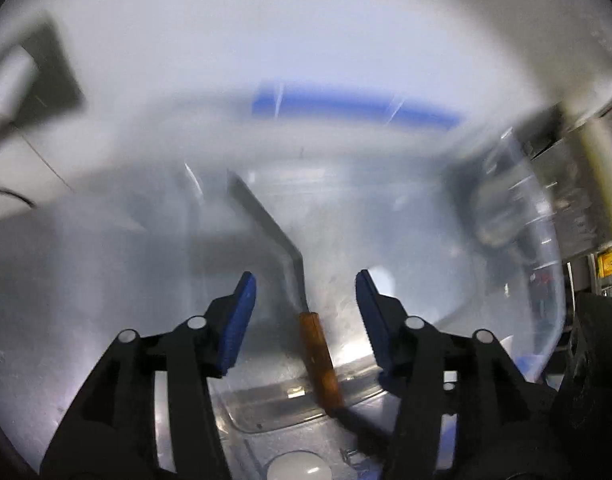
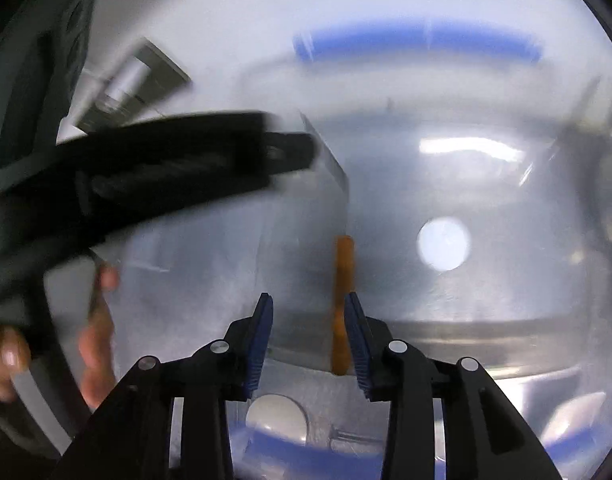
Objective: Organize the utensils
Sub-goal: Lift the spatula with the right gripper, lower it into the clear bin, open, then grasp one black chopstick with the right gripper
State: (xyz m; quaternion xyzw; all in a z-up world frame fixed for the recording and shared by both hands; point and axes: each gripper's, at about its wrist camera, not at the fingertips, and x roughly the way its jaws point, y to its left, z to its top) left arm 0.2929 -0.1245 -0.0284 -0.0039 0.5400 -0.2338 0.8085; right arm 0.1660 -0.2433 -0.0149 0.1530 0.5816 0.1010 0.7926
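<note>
A metal spatula with a brown wooden handle (image 1: pixel 319 360) and flat steel blade (image 1: pixel 266 220) lies in a clear plastic bin (image 1: pixel 545 264) with a blue far rim (image 1: pixel 353 106). My left gripper (image 1: pixel 306 292) is open above it, the handle between and below its blue pads (image 1: pixel 238 320). In the right wrist view the same handle (image 2: pixel 343 280) runs upright beside the right pad (image 2: pixel 357 332) of my right gripper (image 2: pixel 307 316), which is open and empty. The left gripper body (image 2: pixel 166 160) crosses that view at left. Both views are motion-blurred.
A white round object (image 1: pixel 298 468) lies near the bin's front edge, also in the right wrist view (image 2: pixel 276 412). A bright round reflection (image 2: pixel 443 244) shows on the bin floor. Shelving with clutter (image 1: pixel 585 200) stands at the right. A person's hand (image 2: pixel 94 340) holds the left tool.
</note>
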